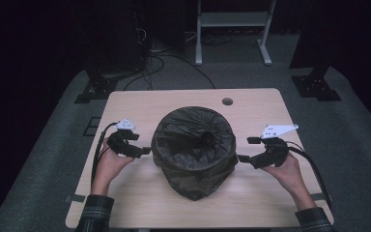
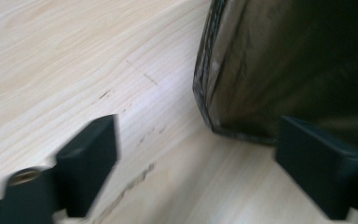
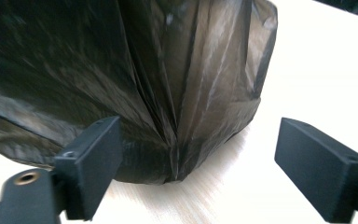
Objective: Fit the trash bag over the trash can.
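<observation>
A round bin lined with a dark plastic bag (image 1: 194,147) stands in the middle of the light wooden table (image 1: 251,193). My left gripper (image 1: 144,151) is just left of the bin, pointing at its side, jaws open and empty. In the left gripper view the bag's (image 2: 279,60) lower edge sits just ahead of the right jaw. My right gripper (image 1: 244,158) is just right of the bin, also open and empty. In the right gripper view the crinkled bag (image 3: 121,70) hangs close in front of my right gripper (image 3: 196,163).
A small round hole (image 1: 227,101) is in the table near its far edge. Beyond the table stand a white frame (image 1: 232,21) and dark stands (image 1: 94,87) on the grey floor. Cables trail from both grippers toward the table's sides.
</observation>
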### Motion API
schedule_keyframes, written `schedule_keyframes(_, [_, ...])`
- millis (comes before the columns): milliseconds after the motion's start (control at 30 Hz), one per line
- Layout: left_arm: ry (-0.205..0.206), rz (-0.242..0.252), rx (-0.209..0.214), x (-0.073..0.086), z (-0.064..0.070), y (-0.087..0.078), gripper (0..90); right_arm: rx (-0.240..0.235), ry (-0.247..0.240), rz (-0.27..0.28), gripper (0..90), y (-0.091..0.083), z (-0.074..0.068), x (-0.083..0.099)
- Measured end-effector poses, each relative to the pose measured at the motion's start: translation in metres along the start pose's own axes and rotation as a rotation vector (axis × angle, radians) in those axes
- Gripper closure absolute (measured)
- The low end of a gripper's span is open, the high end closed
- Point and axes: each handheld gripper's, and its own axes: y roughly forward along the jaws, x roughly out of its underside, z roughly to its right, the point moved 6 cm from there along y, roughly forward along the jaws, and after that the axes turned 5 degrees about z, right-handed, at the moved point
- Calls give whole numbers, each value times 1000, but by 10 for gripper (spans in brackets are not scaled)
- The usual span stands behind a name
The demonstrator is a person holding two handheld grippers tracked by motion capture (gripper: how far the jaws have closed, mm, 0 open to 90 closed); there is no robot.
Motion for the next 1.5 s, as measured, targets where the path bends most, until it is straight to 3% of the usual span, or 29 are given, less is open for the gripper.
schedule_keyframes(100, [24, -2, 1, 10, 5, -8, 0, -13, 1, 30, 100, -6, 0, -6])
schedule_keyframes(267, [77, -25, 27, 31, 19, -12, 0, -29, -40, 54, 99, -14, -2, -17])
schedule_keyframes(567, [132, -38, 13, 65, 43, -11, 0, -38, -85, 79, 99, -29, -12, -40])
schedule_keyframes(833, [193, -60, 33, 85, 57, -7, 0, -39, -138, 100, 99, -38, -25, -69])
schedule_keyframes(1133, [216, -52, 82, 96, 60, 0, 0, -84, -192, 108, 99, -38, -41, -106])
schedule_keyframes(1300, [203, -35, 117, 98, 61, 1, 0, -110, -221, 90, 99, -32, -48, -122])
schedule_keyframes(1500, [204, -18, 121, 99, 61, 1, 0, -140, -256, 70, 99, -20, -57, -139])
